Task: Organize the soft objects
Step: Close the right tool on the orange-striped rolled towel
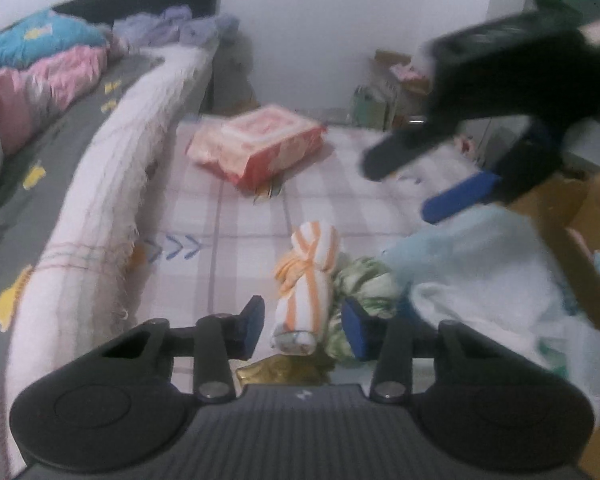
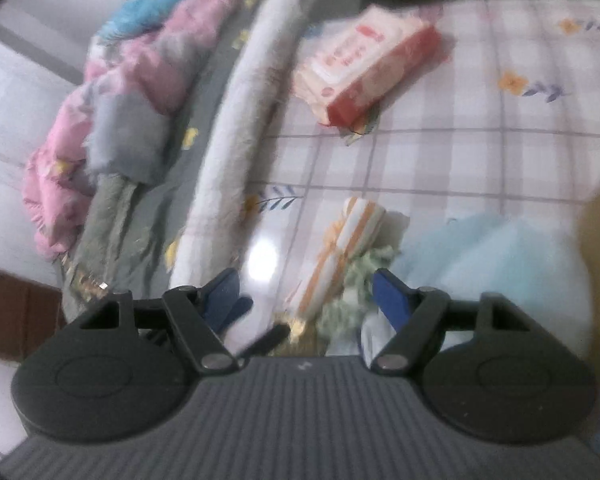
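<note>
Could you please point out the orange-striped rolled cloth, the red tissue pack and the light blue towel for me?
orange-striped rolled cloth [image 1: 310, 276]: left wrist view, middle of the roll.
red tissue pack [image 1: 260, 142]: left wrist view, top face of the pack.
light blue towel [image 2: 488, 248]: right wrist view, upper folded surface.

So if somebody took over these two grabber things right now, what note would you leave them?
Left gripper: jaws around the orange-striped roll, a gap still showing on one side, so not clamped.
Right gripper: open, empty, up in the air.
On the checked mat: the striped roll, a green cloth, a light blue towel and a red tissue pack.
Done: nothing visibly sorted. Left: all of it.
</note>
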